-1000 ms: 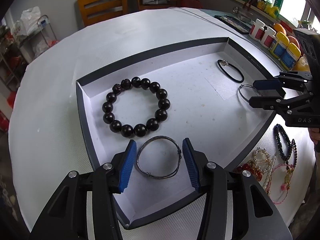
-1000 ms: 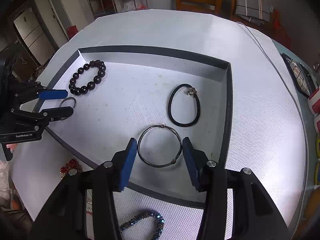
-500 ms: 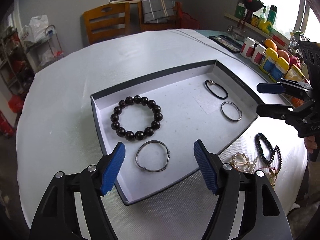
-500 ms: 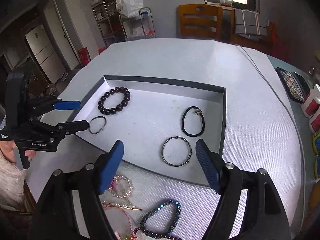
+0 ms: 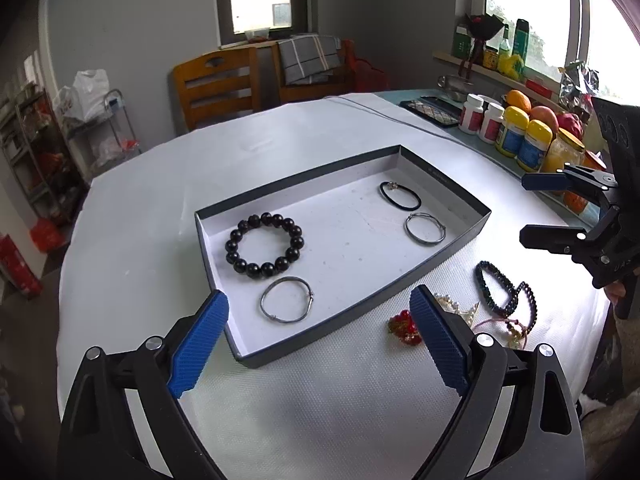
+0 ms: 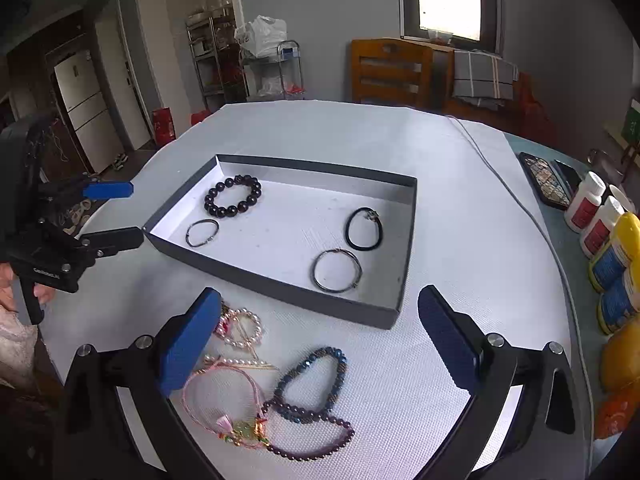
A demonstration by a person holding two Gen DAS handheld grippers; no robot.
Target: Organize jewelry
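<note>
A shallow grey tray (image 5: 448, 188) (image 6: 280, 280) on the white table holds a dark bead bracelet (image 5: 264, 245) (image 6: 233, 195), two silver bangles (image 5: 286, 299) (image 5: 425, 228) and a black hair tie (image 5: 400, 196) (image 6: 363, 229). Loose jewelry lies outside the tray's near edge: a pearl bracelet (image 6: 240, 327), pink cord bracelets (image 6: 224, 404), blue and purple bead strands (image 6: 310, 376) (image 5: 504, 288). My left gripper (image 5: 319, 340) is open and empty, raised back from the tray. My right gripper (image 6: 319, 344) is open and empty above the loose jewelry.
Bottles and jars (image 5: 516, 136) (image 6: 600, 224) and fruit stand along the table's right side. A phone or tablet (image 6: 546, 180) and a cable (image 6: 500, 184) lie there too. Wooden chairs (image 5: 218, 84) stand behind the table.
Both grippers have opened wider and pulled up and back from the tray, each leaving a silver bangle lying inside it.
</note>
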